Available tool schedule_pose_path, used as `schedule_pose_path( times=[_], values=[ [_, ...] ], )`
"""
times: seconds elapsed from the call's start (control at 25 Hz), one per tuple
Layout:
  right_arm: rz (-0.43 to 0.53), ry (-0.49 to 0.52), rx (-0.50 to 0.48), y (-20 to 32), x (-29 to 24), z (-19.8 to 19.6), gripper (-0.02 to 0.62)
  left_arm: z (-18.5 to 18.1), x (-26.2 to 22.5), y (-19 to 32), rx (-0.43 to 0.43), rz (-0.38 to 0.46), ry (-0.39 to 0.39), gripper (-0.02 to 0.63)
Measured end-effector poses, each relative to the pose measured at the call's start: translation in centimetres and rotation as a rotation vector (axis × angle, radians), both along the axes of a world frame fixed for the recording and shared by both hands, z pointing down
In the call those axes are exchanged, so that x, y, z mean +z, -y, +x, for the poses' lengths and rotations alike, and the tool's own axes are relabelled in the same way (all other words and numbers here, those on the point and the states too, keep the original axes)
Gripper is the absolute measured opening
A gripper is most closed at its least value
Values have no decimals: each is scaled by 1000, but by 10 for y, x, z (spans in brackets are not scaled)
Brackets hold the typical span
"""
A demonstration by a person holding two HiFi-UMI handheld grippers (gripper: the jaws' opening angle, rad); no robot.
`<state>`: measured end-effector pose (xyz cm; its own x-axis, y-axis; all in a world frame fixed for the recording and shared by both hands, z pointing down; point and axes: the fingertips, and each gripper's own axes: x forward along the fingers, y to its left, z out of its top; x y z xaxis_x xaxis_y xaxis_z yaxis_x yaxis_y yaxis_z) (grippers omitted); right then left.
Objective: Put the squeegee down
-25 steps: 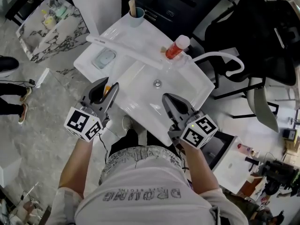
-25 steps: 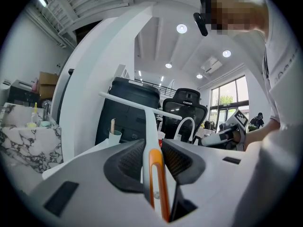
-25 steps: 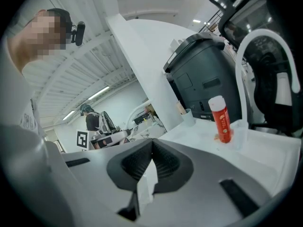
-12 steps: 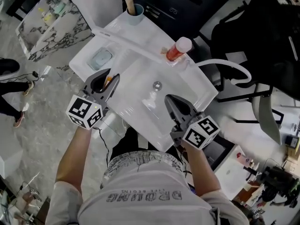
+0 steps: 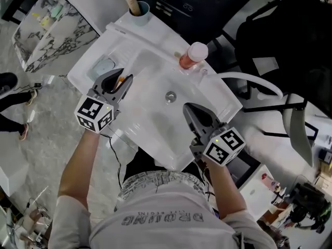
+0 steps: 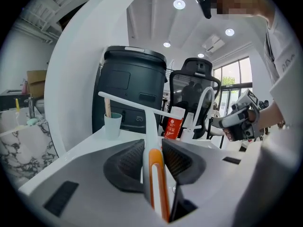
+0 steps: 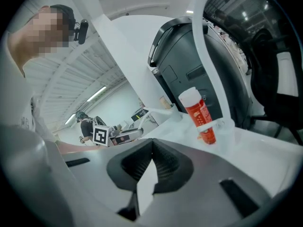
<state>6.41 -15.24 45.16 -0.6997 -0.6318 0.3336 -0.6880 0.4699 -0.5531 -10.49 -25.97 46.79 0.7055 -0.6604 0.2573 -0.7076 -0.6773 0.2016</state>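
Note:
The squeegee has a white-and-orange handle (image 6: 155, 174) and a long white blade (image 6: 135, 108) set crosswise at its far end. My left gripper (image 6: 152, 145) is shut on the handle, and the blade points away toward the back of the counter. In the head view this gripper (image 5: 123, 78) hangs over the left side of the white sink (image 5: 150, 118), with the orange of the handle (image 5: 120, 81) showing between the jaws. My right gripper (image 5: 196, 112) is over the sink's right front. Its jaws meet at the tips (image 7: 151, 145) with nothing between them.
A red bottle with a white cap (image 5: 190, 56) stands at the back rim beside a curved white faucet (image 5: 254, 79). A teal cup (image 5: 139, 7) sits at the far corner, a pale soap dish (image 5: 104, 66) on the left ledge. The drain (image 5: 170, 96) lies mid-basin. A black chair stands at the right.
Both grippers have moved forward and lower over the sink. The left one, still holding the squeegee, is now closer to the soap dish and the left ledge.

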Motion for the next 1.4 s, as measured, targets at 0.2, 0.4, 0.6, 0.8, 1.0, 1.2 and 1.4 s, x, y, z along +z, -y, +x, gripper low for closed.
schedule_pose_path(
  times=[0.2,0.4,0.6,0.8,1.0,1.2,1.4],
  values=[
    [-12,-10,-3,7,14,10,6,16,22,19,29,-13,35,129],
    [-22,-15,0,12,28,15,6,22,43,36,58,-29,69,129],
    [-47,-15,9,14,41,18,8,29,59,48,105,-30,108,129],
    [-81,-18,21,11,54,22,8,33,72,59,145,-27,144,129],
    [-106,-19,33,12,64,21,7,35,89,69,185,-37,179,129],
    [-127,-16,44,13,73,18,7,35,102,77,198,-41,200,129],
    [-138,-15,49,12,77,16,6,40,106,79,221,-16,232,129]
  ],
)
